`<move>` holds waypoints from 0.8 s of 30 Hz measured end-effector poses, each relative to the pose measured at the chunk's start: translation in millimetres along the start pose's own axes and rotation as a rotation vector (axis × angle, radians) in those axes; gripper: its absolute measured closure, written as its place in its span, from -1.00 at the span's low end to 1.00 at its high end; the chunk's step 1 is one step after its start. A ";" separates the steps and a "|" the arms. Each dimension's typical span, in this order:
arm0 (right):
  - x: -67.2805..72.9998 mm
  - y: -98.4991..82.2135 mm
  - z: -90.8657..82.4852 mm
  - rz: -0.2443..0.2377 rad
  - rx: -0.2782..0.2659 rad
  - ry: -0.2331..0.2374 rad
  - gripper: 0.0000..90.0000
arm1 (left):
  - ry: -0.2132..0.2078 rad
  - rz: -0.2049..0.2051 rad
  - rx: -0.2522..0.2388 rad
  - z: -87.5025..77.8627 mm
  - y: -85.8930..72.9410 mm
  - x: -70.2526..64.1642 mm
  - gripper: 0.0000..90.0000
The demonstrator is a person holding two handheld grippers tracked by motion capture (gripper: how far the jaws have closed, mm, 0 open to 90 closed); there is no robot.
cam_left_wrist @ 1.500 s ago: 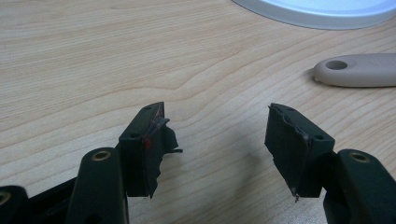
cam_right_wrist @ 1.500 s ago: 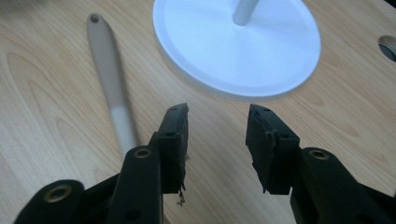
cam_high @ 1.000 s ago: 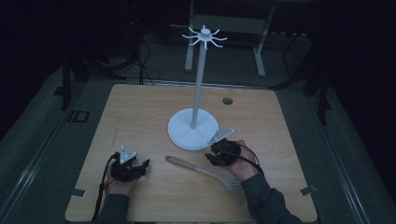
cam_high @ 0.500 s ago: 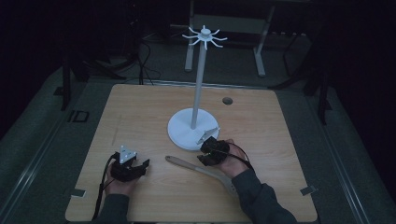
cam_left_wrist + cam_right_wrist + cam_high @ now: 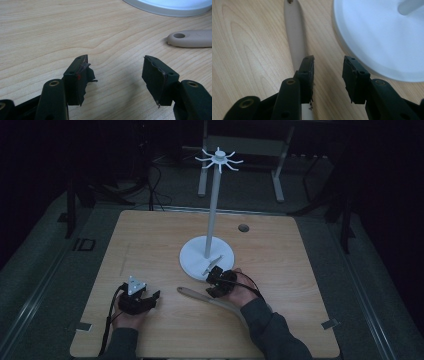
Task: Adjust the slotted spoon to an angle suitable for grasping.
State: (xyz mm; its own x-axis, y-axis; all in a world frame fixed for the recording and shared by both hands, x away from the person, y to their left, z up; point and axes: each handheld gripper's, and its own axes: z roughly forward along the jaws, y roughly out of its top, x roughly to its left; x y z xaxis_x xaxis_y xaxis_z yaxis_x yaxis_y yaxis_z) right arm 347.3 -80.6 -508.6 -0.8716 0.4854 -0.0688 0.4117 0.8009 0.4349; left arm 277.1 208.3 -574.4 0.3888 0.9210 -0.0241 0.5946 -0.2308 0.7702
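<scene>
A white stand has a round base, a tall pole and a ring of hooks on top. In front of it a beige spatula lies flat on the wooden table. My right gripper hovers low over its handle, beside the base. Its jaws have just been closing a little but stand open; the handle runs under the left jaw, with bare wood between them. My left gripper rests at the front left, open and empty, facing the handle's end.
A dark round hole sits in the table's far right part. Tape marks lie at the front corners. Metal frame legs stand on the floor beyond the far edge. My right forearm covers the spatula's head.
My right hand has slid left along the spatula toward its handle and sunk a little. The left gripper has stayed put.
</scene>
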 end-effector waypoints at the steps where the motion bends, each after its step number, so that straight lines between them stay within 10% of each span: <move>1: 0.3 0.8 1.2 -0.007 0.006 0.003 0.36 | 0.000 0.001 0.000 0.0 0.0 0.0 -0.14; 24: 14.7 6.8 22.4 -0.090 0.114 0.114 0.48 | -0.003 -0.003 0.001 0.1 0.0 0.2 -0.14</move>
State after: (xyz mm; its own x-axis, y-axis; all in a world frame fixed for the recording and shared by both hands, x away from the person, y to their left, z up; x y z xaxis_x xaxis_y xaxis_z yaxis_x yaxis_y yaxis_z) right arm 343.3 -60.2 -526.7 -0.9282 0.3721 0.0026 0.3524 0.8769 0.3268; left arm 277.2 208.5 -574.5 0.3891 0.9208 -0.0280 0.5965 -0.2287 0.7694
